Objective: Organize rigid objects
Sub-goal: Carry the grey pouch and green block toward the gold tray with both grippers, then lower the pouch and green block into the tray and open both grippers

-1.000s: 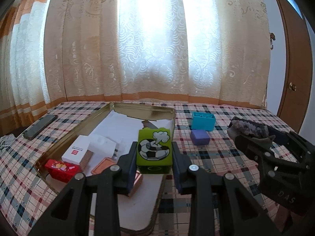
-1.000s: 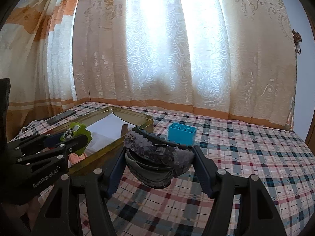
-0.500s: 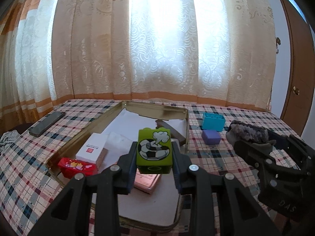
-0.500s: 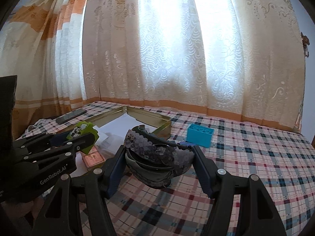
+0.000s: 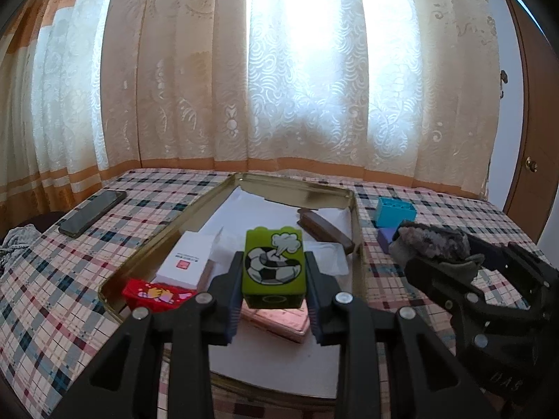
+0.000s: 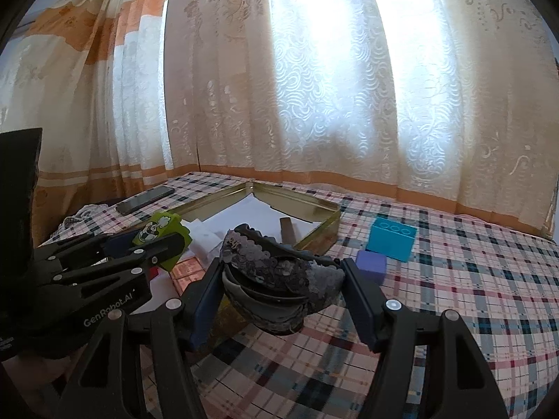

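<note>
Item one, green block (image 5: pixel 274 267): hard plastic toy brick with a football print, clamped upright between the left gripper (image 5: pixel 274 300) jaws, held above the near end of the gold tin (image 5: pixel 195 216). Judged light, stiff and smooth-sided — likely to slip if pinched near an edge, so the flat opposite faces are the place to hold. Item two, sequined piece (image 6: pixel 279 276): dark, curved, scaly-surfaced, gripped by its two ends in the right gripper (image 6: pixel 281 296) jaws, clear of the checked bedspread (image 6: pixel 471 296); its make-up cannot be told, but it looks light with some give, and the sequins may shed or snag. Tin contents: red box (image 5: pixel 155 295) at 8 o'clock from the green block, white box (image 5: pixel 185 263) at 10, brown bar (image 5: pixel 326 228) at 1, pink card (image 5: pixel 279 319) directly beneath. Outside the tin, at 2 o'clock: blue block (image 6: pixel 391 239) and purple cube (image 6: pixel 372 265), just apart. Phone (image 5: pixel 92 213) lies at 10 o'clock, well apart.
</note>
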A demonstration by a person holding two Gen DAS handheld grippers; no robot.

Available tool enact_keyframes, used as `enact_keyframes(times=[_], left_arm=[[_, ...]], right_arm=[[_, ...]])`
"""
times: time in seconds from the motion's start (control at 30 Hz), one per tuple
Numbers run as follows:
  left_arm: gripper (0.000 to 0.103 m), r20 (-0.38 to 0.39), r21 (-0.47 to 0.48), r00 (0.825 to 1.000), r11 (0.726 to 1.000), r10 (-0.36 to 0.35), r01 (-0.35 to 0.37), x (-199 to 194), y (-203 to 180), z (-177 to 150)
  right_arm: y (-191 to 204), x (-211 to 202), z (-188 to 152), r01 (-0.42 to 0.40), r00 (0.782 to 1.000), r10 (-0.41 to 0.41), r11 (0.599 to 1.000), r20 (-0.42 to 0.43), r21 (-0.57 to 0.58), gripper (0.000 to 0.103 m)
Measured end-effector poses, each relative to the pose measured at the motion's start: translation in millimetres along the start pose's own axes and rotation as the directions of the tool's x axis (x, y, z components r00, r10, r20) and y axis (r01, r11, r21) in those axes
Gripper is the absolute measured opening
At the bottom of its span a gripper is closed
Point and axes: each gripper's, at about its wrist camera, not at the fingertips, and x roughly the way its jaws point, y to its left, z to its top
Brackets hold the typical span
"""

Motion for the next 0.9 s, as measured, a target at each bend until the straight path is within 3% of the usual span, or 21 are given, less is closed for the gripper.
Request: enact_keyframes(times=[0.53, 0.83, 0.9], left_arm=[[0.031, -0.059, 0.003, 0.996, 0.998, 0.067, -0.067, 23, 40, 20], [0.031, -0.112, 0.032, 0.989, 0.995, 0.095, -0.092, 46, 47, 28], [0.036, -0.116, 0.034, 0.987, 0.994, 0.110, -0.107, 48, 48, 27]], right_arm=[[14, 51, 43, -0.090, 0.993, 0.092, 0.996, -0.080, 0.024, 0.067], [23, 89, 48, -0.104, 0.983, 0.106, 0.994, -0.152, 0.020, 0.068], [24, 96, 48, -0.115, 0.979, 0.117, 0.993, -0.165, 0.020, 0.069]])
